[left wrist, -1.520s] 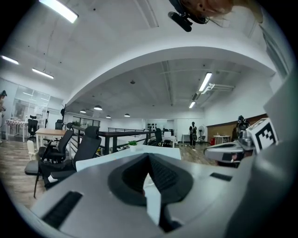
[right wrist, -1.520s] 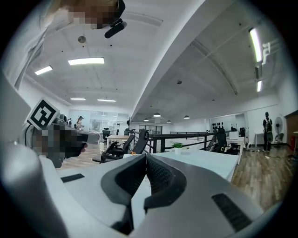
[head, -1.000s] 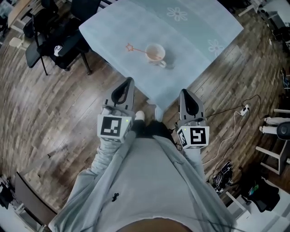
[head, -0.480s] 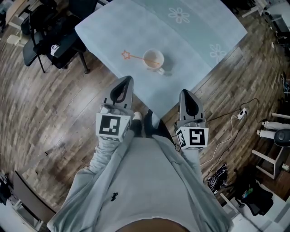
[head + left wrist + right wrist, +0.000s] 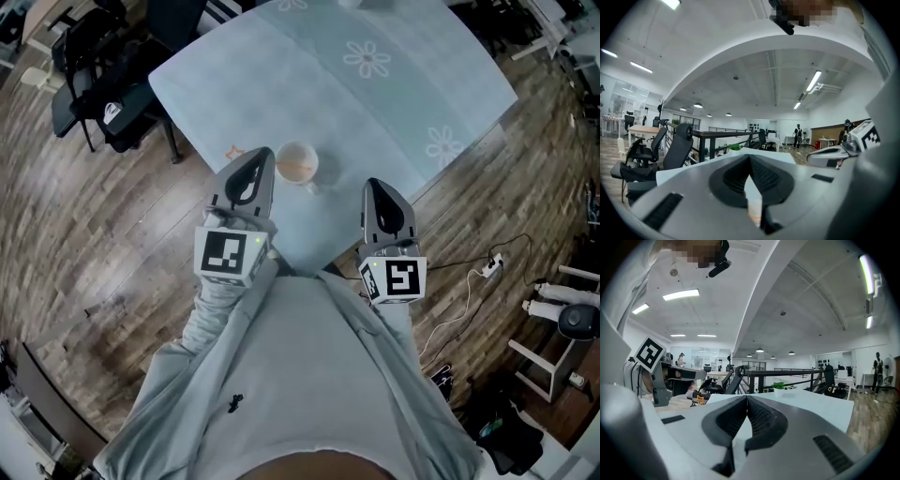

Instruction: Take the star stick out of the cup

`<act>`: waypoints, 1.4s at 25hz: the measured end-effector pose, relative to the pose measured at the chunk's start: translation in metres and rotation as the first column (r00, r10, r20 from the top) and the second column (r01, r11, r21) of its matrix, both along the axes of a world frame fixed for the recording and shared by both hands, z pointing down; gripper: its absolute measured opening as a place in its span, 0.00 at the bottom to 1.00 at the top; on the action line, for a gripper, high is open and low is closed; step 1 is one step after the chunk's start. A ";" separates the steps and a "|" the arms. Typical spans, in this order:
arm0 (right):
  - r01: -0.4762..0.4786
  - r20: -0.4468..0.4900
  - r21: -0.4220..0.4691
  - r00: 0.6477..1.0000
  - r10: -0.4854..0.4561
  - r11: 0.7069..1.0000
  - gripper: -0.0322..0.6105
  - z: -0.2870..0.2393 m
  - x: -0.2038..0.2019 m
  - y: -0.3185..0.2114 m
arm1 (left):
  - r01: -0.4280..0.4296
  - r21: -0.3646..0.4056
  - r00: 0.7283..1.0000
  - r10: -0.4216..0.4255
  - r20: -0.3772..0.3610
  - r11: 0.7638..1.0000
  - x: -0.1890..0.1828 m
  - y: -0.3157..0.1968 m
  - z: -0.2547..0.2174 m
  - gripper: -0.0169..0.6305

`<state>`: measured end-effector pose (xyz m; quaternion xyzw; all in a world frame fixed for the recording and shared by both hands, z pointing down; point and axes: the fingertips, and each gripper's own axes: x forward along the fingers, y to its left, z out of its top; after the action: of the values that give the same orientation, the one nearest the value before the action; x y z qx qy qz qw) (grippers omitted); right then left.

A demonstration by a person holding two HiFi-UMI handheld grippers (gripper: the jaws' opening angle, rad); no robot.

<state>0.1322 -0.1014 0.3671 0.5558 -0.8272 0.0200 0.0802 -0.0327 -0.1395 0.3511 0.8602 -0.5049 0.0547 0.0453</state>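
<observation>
Extraction is not yet begun: the star stick leans in the cup on the table, just beyond the left gripper. That and the right gripper have jaws pressed together, empty.

Light grey sweatshirt sleeves, grey tapered left claw and right claw, black ribbed pads, black-and-white marker cubes

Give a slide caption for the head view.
Shut grey left gripper and shut grey right gripper near a white cup holding an orange star stick.
</observation>
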 end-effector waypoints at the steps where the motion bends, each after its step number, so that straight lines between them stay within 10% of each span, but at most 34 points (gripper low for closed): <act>1: 0.017 0.001 0.001 1.000 -0.017 1.000 0.07 -0.001 0.002 -0.006 | 0.011 0.003 1.000 -0.011 0.001 1.000 0.003 -0.004 -0.002 0.05; 35: 0.073 0.027 -0.046 0.997 -0.072 0.996 0.07 0.016 -0.028 -0.039 | 0.019 -0.117 0.999 -0.024 -0.035 0.993 -0.013 -0.017 0.041 0.06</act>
<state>0.1038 -0.1406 0.3834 0.5233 -0.8470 0.0436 0.0833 -0.0457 -0.1563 0.3920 0.8515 -0.5092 0.0682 0.1052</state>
